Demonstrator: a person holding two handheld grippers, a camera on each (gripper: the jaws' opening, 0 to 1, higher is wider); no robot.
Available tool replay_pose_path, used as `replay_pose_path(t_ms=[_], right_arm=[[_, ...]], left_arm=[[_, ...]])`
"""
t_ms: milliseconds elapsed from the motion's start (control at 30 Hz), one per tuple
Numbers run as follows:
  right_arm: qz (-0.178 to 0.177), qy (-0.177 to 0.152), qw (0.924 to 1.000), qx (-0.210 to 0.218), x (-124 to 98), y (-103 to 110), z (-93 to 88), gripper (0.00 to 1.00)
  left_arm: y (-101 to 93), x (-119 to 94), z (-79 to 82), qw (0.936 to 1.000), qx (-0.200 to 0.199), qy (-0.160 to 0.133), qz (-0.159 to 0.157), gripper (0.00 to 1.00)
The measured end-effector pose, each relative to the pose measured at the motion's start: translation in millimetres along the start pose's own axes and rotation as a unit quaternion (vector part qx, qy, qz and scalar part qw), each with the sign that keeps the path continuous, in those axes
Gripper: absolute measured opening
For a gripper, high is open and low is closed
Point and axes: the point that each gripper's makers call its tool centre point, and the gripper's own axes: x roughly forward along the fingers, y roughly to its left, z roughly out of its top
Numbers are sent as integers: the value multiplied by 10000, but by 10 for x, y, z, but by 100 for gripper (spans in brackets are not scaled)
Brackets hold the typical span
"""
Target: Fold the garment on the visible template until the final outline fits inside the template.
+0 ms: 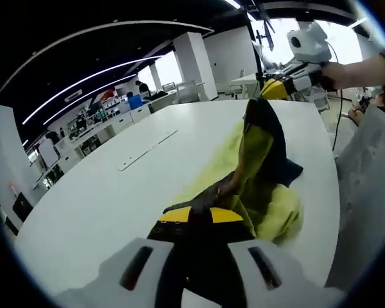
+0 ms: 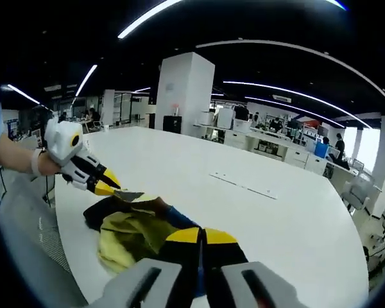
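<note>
Open office (white table (image 1: 115, 186), strip lights (image 2: 147, 16))

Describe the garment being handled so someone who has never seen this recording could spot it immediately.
Look at the large white table in the open office. The garment hangs bunched between the left gripper and the right gripper, each shut on one end. It is the one soft thing there: yellow-green fabric mixed with dark, nearly black panels and a bit of blue.

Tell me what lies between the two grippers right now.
The garment spans the stretch: both the left gripper and the right gripper grip it, lifted above the white table, as the left gripper view shows.
</note>
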Motion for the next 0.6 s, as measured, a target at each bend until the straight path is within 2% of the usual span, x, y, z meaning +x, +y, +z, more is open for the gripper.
replay_pose_path(t_ms=[133,267,433,500,600], right_arm=[[-47,46,9999,118,-8,-24,-63,0],[-61,82,9998,199,-15,-35,-104,0],[-66,101,9997,218,-10,-71,-120,0],[-66,111,9997,220,-3,-83,-128,0],[-76,114,9997,218,4,-89,-134,0]], left_arm=[[-78,48,-124,9995,191,204,-118,10],[-67,109,-241,9979,475,428,-129,9],[-94,174,-279,9939,938,538,-217,7],[-106,192,-280,9915,1146,560,-238,8],[-131,191,-326,9825,1687,697,-366,8]])
